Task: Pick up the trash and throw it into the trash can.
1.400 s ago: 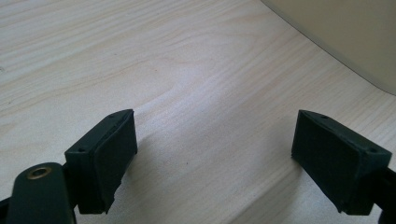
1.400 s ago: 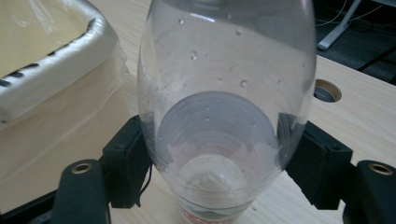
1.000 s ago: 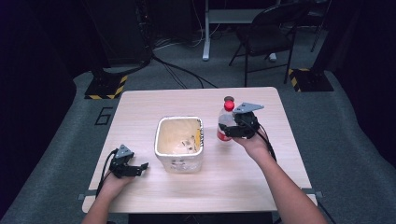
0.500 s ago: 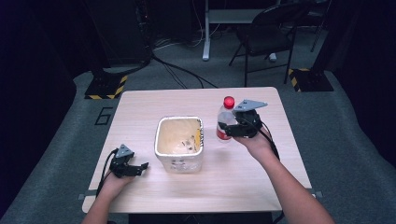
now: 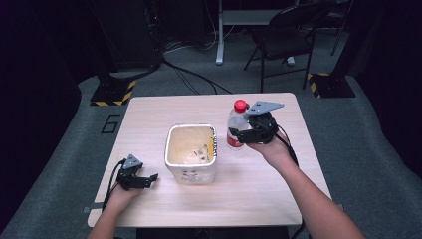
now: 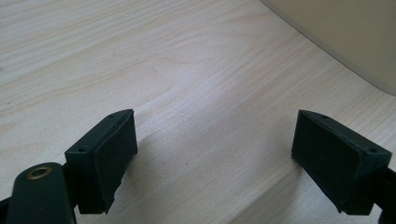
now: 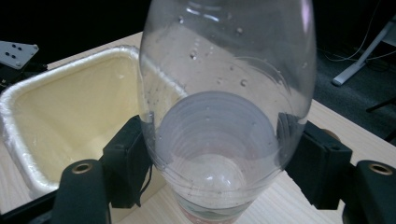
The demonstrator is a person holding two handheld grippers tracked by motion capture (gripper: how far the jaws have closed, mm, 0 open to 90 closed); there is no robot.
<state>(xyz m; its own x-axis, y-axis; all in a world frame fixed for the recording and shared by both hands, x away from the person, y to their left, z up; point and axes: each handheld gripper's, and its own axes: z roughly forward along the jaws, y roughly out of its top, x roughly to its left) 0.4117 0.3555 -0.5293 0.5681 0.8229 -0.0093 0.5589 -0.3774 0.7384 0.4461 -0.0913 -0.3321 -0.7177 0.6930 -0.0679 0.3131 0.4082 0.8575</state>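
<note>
Clear plastic is what the right hand-held gripper (image 5: 238,135) is clamped on: an empty-looking bottle (image 5: 237,124) with a red cap (image 5: 241,105), gripped across its lower body above the red label. In the right gripper view the two black pads press into the rounded wall on either side of the bottle (image 7: 224,112). It is upright or nearly so, toward the far right part of the bench (image 5: 259,199), just beside the right rim of the cream bin (image 5: 191,174). Whether its base touches the wood I cannot tell.

The bin, lined with a thin film, stands near the middle of the bench with a few scraps inside. The left hand-held gripper (image 5: 149,179) rests at the near left corner with its jaws spread wide on nothing, the bin's wall (image 6: 345,42) just beyond.

The main risk is the grip itself. A thin, smooth, curved wall can buckle or slide between flat pads, so the bottle may twist or squirt out if tilted quickly. Swung low toward the bin, its base could catch the rim and shove or tip the light container, which nothing is steadying.
</note>
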